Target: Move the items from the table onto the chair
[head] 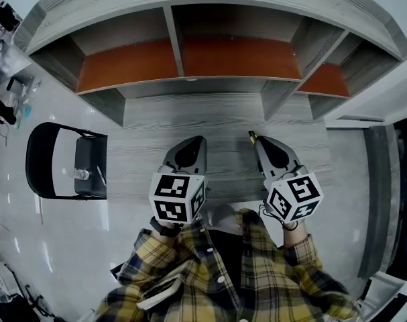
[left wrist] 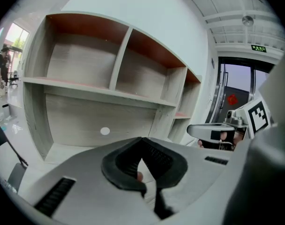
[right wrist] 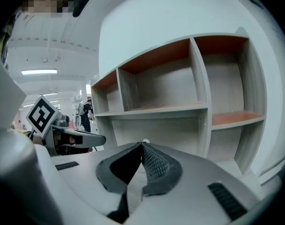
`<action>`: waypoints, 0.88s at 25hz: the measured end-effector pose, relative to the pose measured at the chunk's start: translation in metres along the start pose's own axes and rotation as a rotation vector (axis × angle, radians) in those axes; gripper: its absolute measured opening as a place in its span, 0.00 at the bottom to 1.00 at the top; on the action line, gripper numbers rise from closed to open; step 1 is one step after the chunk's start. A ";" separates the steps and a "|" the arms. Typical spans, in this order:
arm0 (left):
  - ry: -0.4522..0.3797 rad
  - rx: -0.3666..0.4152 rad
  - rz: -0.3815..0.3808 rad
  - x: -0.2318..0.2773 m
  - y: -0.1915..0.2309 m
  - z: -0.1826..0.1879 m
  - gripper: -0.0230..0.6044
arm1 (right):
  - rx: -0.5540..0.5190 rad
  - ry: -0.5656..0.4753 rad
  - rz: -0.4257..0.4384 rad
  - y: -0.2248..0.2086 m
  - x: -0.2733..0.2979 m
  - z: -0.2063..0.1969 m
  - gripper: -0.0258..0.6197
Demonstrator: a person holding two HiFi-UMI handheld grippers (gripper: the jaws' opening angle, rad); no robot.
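My left gripper (head: 196, 141) and right gripper (head: 252, 137) hover side by side above the grey wood table (head: 143, 123), both pointing at the shelf unit. Each is shut with nothing between its jaws. In the left gripper view the left gripper (left wrist: 142, 140) has its dark pads meeting at the tip, and the right gripper (left wrist: 212, 132) shows at the right. The right gripper view shows the right gripper (right wrist: 142, 145) shut the same way, with the left gripper (right wrist: 76, 138) at the left. The black chair (head: 45, 159) stands left of the table, with a small clear bottle (head: 81, 174) and a thin pen-like item (head: 100, 175) on its seat.
A grey shelf unit (head: 180, 45) with orange shelf boards rises at the back of the table, its compartments open towards me. White floor (head: 42, 240) surrounds the chair. My plaid sleeves and body fill the bottom of the head view.
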State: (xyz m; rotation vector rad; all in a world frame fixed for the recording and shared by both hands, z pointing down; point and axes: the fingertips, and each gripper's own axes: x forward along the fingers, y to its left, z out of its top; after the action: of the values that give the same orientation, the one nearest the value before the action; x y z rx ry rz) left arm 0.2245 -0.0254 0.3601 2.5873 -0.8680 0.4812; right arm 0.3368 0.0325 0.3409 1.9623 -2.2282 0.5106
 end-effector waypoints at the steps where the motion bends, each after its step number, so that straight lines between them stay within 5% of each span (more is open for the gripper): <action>1: -0.015 0.014 -0.010 -0.004 -0.002 0.006 0.04 | -0.008 -0.023 -0.002 0.005 -0.003 0.008 0.07; 22: -0.084 0.079 -0.054 -0.020 -0.011 0.031 0.04 | -0.001 -0.076 0.029 0.031 -0.007 0.027 0.07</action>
State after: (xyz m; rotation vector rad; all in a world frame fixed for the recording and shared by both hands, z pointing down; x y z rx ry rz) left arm 0.2223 -0.0211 0.3220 2.7125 -0.8191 0.4020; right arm 0.3110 0.0326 0.3084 1.9844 -2.3046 0.4456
